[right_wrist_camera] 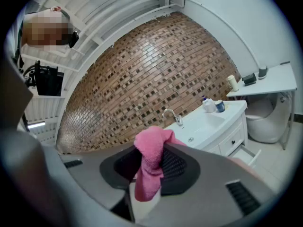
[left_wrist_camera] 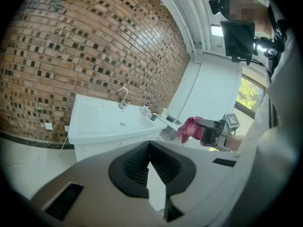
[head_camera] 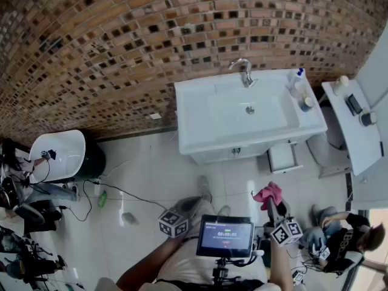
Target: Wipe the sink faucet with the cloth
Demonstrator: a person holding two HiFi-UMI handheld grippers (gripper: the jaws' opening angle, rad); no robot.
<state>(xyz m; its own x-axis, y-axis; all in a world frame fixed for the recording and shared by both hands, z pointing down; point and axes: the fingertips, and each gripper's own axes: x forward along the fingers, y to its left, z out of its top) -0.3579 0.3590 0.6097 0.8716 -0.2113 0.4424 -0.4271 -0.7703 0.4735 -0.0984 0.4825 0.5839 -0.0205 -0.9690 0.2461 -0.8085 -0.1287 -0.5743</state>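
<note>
**Pink cloth clamped in the right claw, well short of the faucet**

The right claw (right_wrist_camera: 152,151) is closed on a pink terry cloth (right_wrist_camera: 148,167). The cloth's long axis runs up and down between the pads. A bunched end stands above the claw tips and a narrower tail hangs straight below them. In the head view the cloth (head_camera: 268,194) sticks out ahead of that claw, on the side toward the sink.

The left claw (left_wrist_camera: 148,146) has its pads pressed together with nothing between them. It sits level with the right claw and to its left.

The curved chrome faucet (head_camera: 244,71) stands upright on the back rim of the white rectangular sink cabinet (head_camera: 193,123), close against the brown mosaic brick wall (head_camera: 121,41). Its neck rises and hooks over in an arch. Both claws are well apart from the sink, with bare tiled floor (head_camera: 151,168) between them and it. In the right gripper view the faucet (right_wrist_camera: 173,116) shows just above and right of the cloth's bunched top, far behind it.
</note>
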